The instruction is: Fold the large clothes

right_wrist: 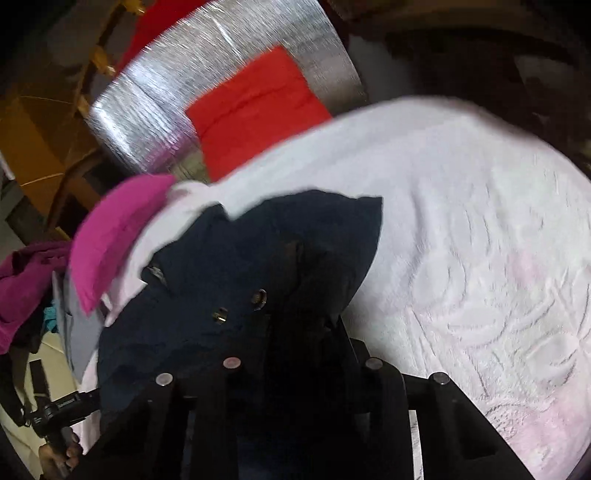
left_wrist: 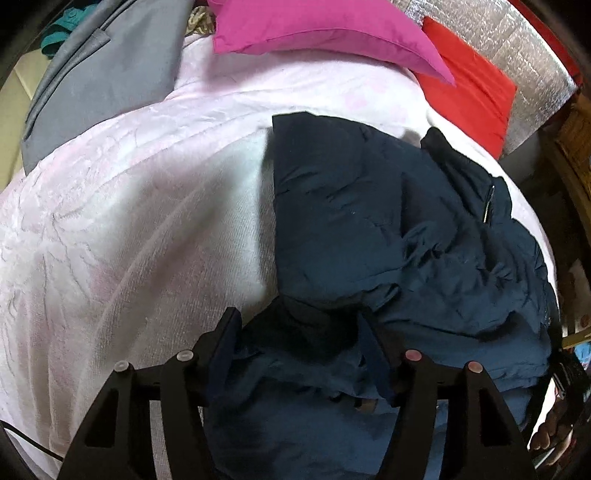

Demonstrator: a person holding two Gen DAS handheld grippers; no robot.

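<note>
Jacket [left_wrist: 388, 221], dark navy and bulky, lies rumpled on the bed [left_wrist: 129, 221] toward its right edge, partly doubled over itself. A zip pull shows near that edge, and two metal snaps show in the right wrist view.

My left gripper [left_wrist: 299, 332] has its jaws apart, with a bunched fold of the jacket lying between them. The cloth fills the gap but the fingers [left_wrist: 225, 332] do not pinch it, as far as I can see. My right gripper [right_wrist: 295, 332] is draped in dark fabric; its jaws are hidden under it, so I cannot tell whether they are apart or clamped.

A pink pillow [left_wrist: 325, 33] and a red pillow [left_wrist: 476, 92] rest at the head of the bed, well clear of the jacket. A grey garment [left_wrist: 96, 85] lies along the far left edge.

The step in hand looks like taking hold of the near hem to make the next fold. To do it well, I should close the left jaws on a single clean edge, not on a wad of several layers, or the fold will come out lumpy. Both grippers should grip at matching points on the hem, so the edge lifts level. The padded cloth is springy, so I should carry it over low and press it flat before letting go. The middle of the bed gives more room than the right edge, where the jacket could slide off.
</note>
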